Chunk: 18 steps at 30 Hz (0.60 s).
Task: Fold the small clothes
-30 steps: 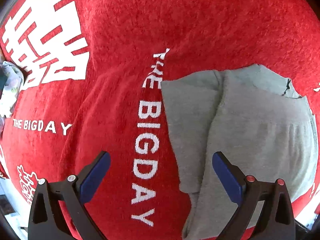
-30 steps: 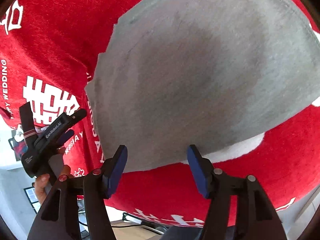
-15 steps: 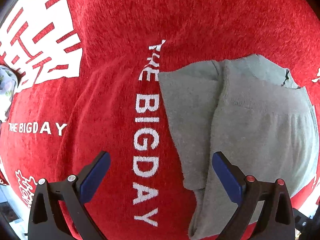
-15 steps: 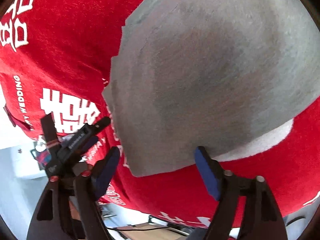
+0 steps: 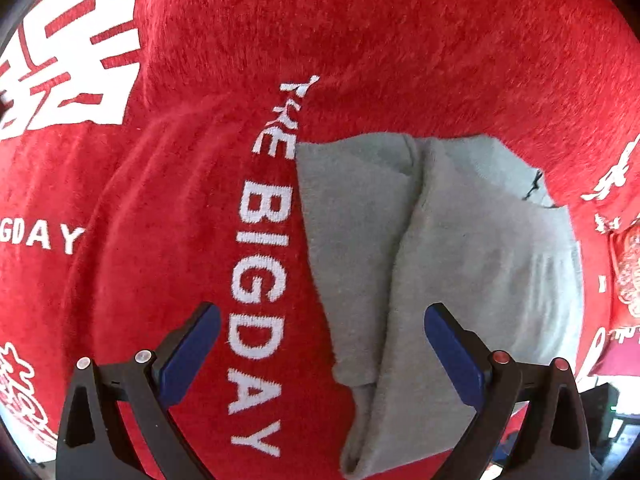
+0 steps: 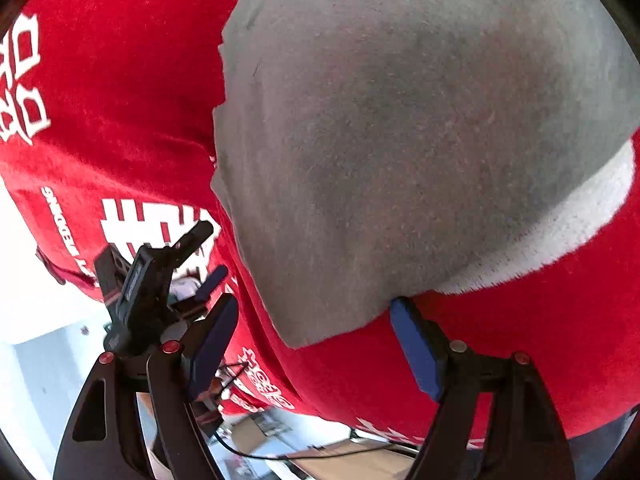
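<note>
two grippers, left gripper [image 5: 322,346] and right gripper [image 6: 314,344], both spread wide and empty above the grey garment [image 5: 432,280] lying half-folded on the red blanket [image 5: 160,240], likely poised to grab its edges for another fold.

A fuzzy red cloth with white lettering [image 5: 400,40] covered the bench; a folded grey knit garment [image 5: 460,260] lay on it.

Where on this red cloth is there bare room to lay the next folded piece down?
Free: the broad stretch of red cloth beyond the gray garment, and the strip left of the "THE BIGDAY" lettering, up to the large white printed characters. Crowded: the right side, where the garment lies, near the cloth's edge.
</note>
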Motion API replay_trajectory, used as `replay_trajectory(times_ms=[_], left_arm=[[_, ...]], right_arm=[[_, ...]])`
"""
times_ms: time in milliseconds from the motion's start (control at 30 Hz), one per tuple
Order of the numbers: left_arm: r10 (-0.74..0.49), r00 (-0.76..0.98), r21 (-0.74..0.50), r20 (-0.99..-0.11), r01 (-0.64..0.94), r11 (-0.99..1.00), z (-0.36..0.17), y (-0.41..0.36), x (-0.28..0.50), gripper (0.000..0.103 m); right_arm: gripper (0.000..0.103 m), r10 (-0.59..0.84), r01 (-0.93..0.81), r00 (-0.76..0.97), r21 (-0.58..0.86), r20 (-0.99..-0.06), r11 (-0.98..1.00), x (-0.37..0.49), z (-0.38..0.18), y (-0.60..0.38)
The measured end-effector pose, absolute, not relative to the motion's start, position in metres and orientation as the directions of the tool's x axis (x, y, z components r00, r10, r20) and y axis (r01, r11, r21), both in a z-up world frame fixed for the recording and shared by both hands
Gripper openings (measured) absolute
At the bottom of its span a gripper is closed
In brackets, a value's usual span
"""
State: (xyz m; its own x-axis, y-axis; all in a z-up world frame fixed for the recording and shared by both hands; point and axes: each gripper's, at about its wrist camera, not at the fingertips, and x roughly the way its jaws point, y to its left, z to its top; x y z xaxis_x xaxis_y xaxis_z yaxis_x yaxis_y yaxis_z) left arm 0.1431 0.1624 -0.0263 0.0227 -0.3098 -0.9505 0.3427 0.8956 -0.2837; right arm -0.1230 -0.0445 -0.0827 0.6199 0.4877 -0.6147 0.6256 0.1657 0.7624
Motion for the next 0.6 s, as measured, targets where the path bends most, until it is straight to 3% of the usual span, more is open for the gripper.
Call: replay_trajectory(times_ms=[333, 400, 433, 467, 600], left_arm=[[-0.407, -0.109, -0.420, -0.907, 0.319, 0.850, -0.047, 0.148, 0.142, 0.102], [-0.437, -0.134, -0.457, -0.889, 0.293, 0.840, -0.048, 0.145, 0.138, 0.102], [-0.456, -0.156, -0.481, -0.876, 0.270, 0.834, -0.051, 0.145, 0.138, 0.102], [-0.464, -0.168, -0.493, -0.870, 0.256, 0.832, -0.053, 0.145, 0.138, 0.102], [-0.480, -0.185, -0.513, -0.857, 0.243, 0.823, -0.055, 0.137, 0.138, 0.102]], right_arm=[[0.082, 0.451, 0.591, 0.710, 0.806, -0.541, 0.038, -0.100, -0.096, -0.036], [0.062, 0.471, 0.604, 0.698, 0.797, -0.539, 0.017, -0.094, -0.098, -0.037], [0.020, 0.489, 0.612, 0.687, 0.791, -0.538, 0.010, -0.091, -0.100, -0.038], [0.009, 0.504, 0.620, 0.675, 0.784, -0.539, 0.007, -0.089, -0.102, -0.038], [0.009, 0.510, 0.539, 0.716, 0.842, -0.477, 0.031, -0.084, -0.082, -0.050]])
